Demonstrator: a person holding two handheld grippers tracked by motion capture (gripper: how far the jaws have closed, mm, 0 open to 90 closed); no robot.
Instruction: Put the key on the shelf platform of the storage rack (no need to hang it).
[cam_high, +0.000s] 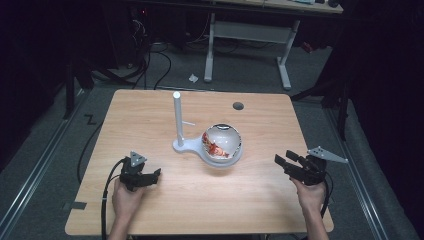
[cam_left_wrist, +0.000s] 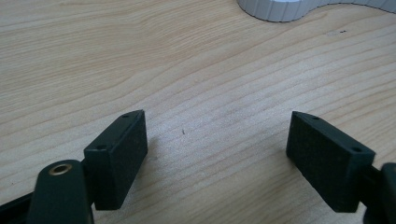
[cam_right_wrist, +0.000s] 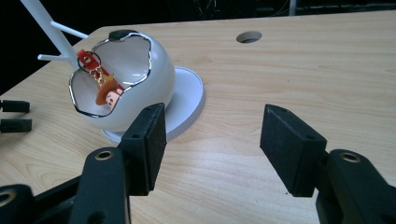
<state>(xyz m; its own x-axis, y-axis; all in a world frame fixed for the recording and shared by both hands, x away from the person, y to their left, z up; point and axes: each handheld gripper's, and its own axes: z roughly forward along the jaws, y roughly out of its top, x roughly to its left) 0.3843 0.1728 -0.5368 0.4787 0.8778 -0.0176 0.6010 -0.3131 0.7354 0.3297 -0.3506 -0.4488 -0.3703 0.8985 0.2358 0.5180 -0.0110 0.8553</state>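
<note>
Evidently at rest on the wooden table (cam_high: 150, 115): left gripper (cam_high: 147, 177) and right gripper (cam_high: 287, 162) low at either side, jaws apart and empty, flanking the white egg-shaped bowl (cam_high: 222, 142) with its red keychain charm (cam_right_wrist: 100, 86), on the white stand (cam_high: 182, 145) mid-table.

This looks like a lab or recording workroom. A light wooden table (cam_high: 150, 115) with a cable hole (cam_high: 238, 105) stands alone on grey carpet (cam_high: 240, 75) in a dark room. Metal floor rails (cam_high: 40, 165) run along its left and right, black cables (cam_high: 155, 65) trail at the far left, and a white-legged desk (cam_high: 250, 35) stands beyond.
</note>
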